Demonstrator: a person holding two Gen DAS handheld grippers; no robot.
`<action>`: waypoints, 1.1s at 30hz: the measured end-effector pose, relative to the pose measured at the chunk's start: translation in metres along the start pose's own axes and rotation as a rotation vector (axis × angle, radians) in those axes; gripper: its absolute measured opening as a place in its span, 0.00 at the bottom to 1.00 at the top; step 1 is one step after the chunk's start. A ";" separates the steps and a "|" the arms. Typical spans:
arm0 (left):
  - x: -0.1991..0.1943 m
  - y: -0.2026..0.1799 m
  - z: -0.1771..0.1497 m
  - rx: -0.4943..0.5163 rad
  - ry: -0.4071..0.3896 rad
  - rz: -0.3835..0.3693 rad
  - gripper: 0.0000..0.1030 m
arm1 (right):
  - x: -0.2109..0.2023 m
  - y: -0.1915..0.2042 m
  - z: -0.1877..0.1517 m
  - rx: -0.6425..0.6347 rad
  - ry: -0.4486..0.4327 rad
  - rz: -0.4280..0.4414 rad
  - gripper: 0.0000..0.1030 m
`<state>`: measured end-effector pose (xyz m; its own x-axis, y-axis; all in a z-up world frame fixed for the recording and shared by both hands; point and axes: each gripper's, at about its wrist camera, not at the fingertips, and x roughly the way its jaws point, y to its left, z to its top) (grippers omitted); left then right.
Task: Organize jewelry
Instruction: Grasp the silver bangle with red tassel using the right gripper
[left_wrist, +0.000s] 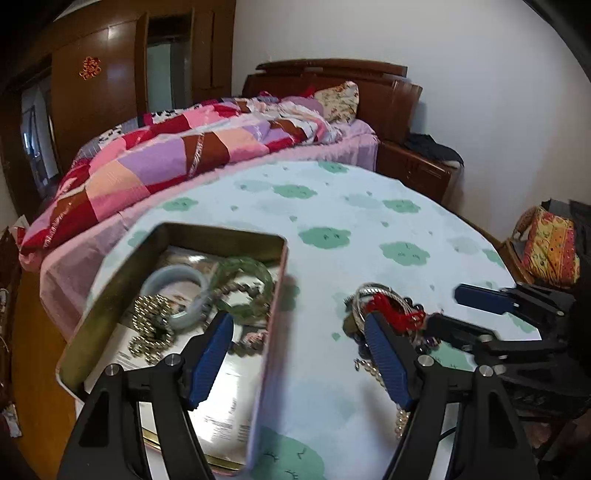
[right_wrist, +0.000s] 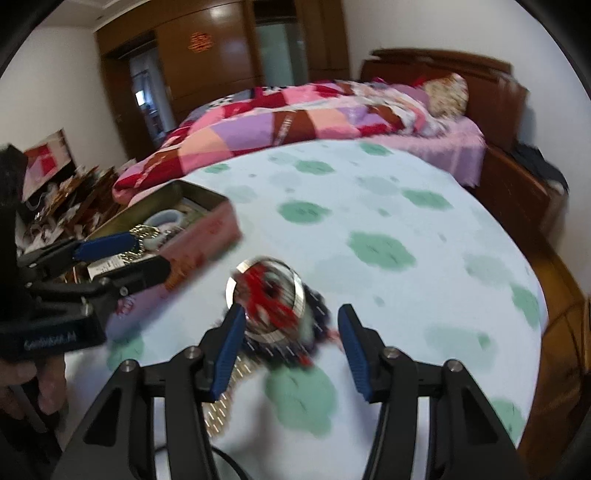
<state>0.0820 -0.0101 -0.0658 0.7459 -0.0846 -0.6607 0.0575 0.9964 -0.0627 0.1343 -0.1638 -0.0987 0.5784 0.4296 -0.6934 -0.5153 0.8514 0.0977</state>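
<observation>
Right gripper (right_wrist: 290, 347) was open wide, jaws straddling the loose jewelry pile (right_wrist: 271, 299) on the tablecloth (right_wrist: 406, 206), nothing clamped. Left gripper (left_wrist: 299, 354) was also open and empty, spanning the near right wall of the tin box (left_wrist: 110, 273): one finger over the inside, the other over the cloth near the pile.

My read: the step was picking one piece from the pile and moving it left into the tin. To do it well, you needed to single out one item. The silver bangle (right_wrist: 266, 291) sat on top, tangled with red cord (right_wrist: 264, 295) and dark beads (right_wrist: 317, 302), so a blind close would probably have lifted the whole clump. Better to come down onto the bangle rim, pinch it alone and lift slowly so the cord slid off. The pearl strand (left_wrist: 400, 417) trailed toward the near edge and risked dragging.

Pile looked mixed: shiny metal ring, red thread, dark beads, pale beads, blurred in the right view. In the tin: pale blue-white bangle (left_wrist: 177, 291), green bangle (left_wrist: 243, 280), gold-bead strand (left_wrist: 151, 325), lying on printed paper.
</observation>
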 end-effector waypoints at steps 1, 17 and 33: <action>-0.001 0.003 0.001 -0.008 -0.003 0.003 0.72 | 0.004 0.004 0.004 -0.012 0.006 0.003 0.53; 0.004 0.007 0.005 -0.033 0.006 -0.038 0.72 | 0.008 0.004 0.008 0.019 -0.003 0.071 0.03; 0.031 -0.048 0.008 0.093 0.037 -0.082 0.71 | -0.024 -0.040 -0.012 0.163 -0.056 0.005 0.29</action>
<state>0.1072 -0.0605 -0.0771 0.7113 -0.1649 -0.6833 0.1803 0.9824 -0.0493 0.1332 -0.2115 -0.0948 0.6130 0.4461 -0.6521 -0.4115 0.8848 0.2185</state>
